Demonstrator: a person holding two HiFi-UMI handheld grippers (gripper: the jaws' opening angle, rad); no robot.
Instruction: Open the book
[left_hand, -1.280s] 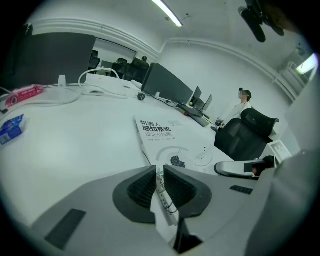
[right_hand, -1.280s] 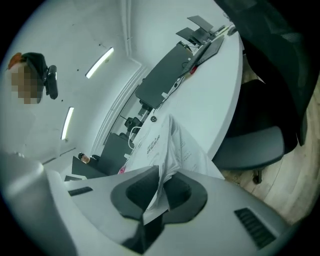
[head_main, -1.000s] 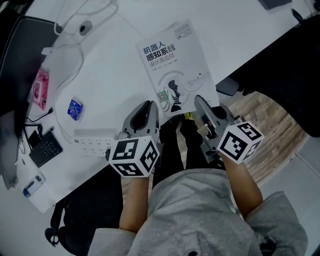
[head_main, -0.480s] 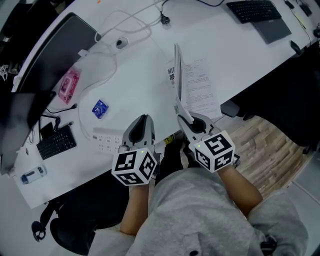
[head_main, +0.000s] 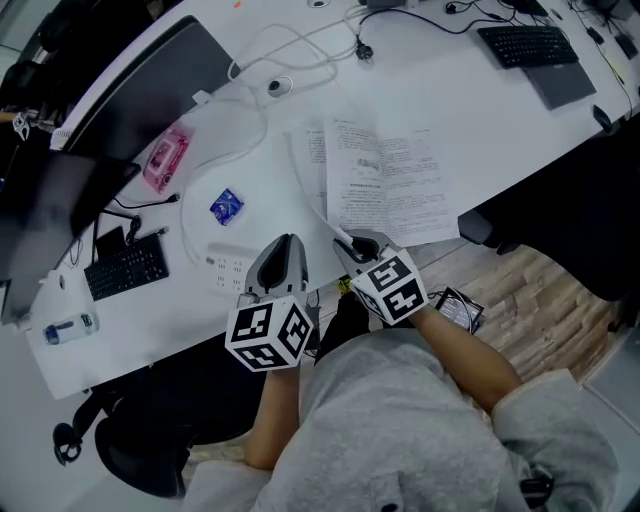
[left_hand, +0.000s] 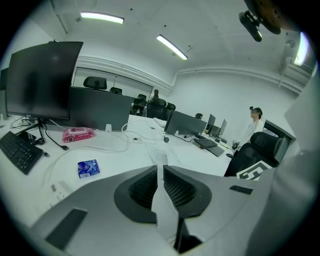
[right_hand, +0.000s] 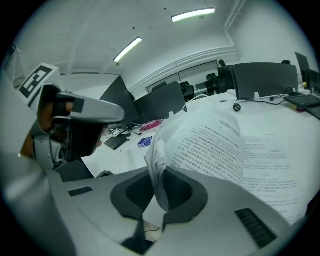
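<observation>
So the book is lying open on the table, printed page face up, close to the near edge and right in front of the person. Its long axis (the spine line) runs away from the person, leaning a bit to the right in the head view.

The right gripper sits at the near end of the book and is clamped on a wad of leaves. Its own view shows the paper pinched between the pads and curling up out of them. That wad stands up off the book, along the left side of the flat page. I honestly can't tell from up top whether the cover is in that wad or it's just pages.

The left gripper has its jaws together with nothing in them. It hovers just left of the right one, over the power strip, clear of the book.

The bit that matters, as I see it: the spine is the hinge, and the held wad has to fall to the left of it, so toward the left gripper's side. The book lies ahead and slightly right of the right gripper, and the landing spot is ahead and to its left. So my guess is a sideways sweep left across the spine, not a push forward. The right gripper is the one on the book and nearer. The left one is near enough to press the wad flat, but it may be in the way if it doesn't move.
</observation>
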